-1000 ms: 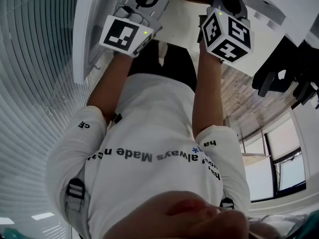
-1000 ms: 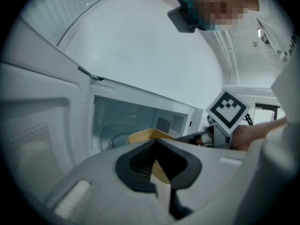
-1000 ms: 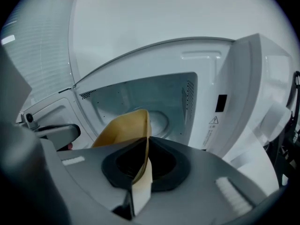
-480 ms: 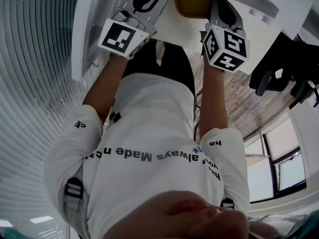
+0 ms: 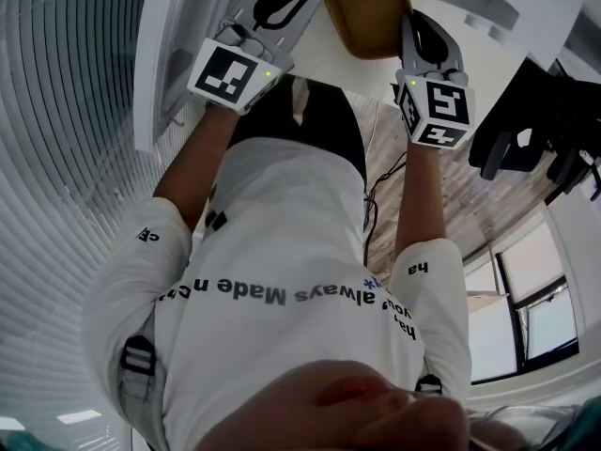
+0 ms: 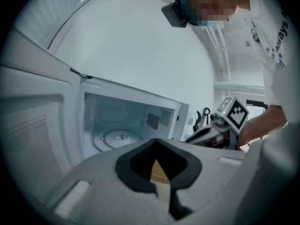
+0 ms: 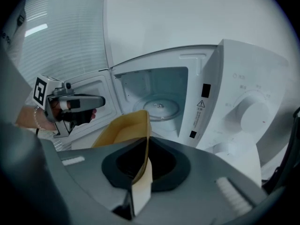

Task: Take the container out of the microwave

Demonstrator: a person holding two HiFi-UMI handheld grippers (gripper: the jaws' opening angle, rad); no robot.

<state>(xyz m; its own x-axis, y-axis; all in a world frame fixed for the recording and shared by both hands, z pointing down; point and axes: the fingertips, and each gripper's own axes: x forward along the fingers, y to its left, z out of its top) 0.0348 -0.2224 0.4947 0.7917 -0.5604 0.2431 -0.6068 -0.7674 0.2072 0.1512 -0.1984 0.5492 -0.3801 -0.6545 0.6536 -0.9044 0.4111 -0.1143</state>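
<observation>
A tan container (image 7: 123, 129) hangs in front of the open microwave (image 7: 220, 102), outside the cavity (image 7: 154, 90). My right gripper (image 7: 140, 172) is shut on its rim, which runs between the jaws. The head view shows the container (image 5: 366, 12) at the top edge, beside the right gripper (image 5: 424, 40). My left gripper (image 6: 161, 184) points at the cavity (image 6: 126, 118) with its jaws together and nothing in them. A sliver of tan shows past them. From the right gripper view, the left gripper (image 7: 79, 102) is left of the container and apart from it.
The glass turntable (image 7: 161, 108) lies bare inside the cavity. The microwave door (image 7: 91, 90) stands swung open to the left. The control panel and its knob (image 7: 255, 112) are at the right. A black stand (image 5: 531, 144) is near the right gripper.
The container has come further into the head view from the top edge. My right gripper has shifted right and rolled with it. The left gripper has barely shifted.
</observation>
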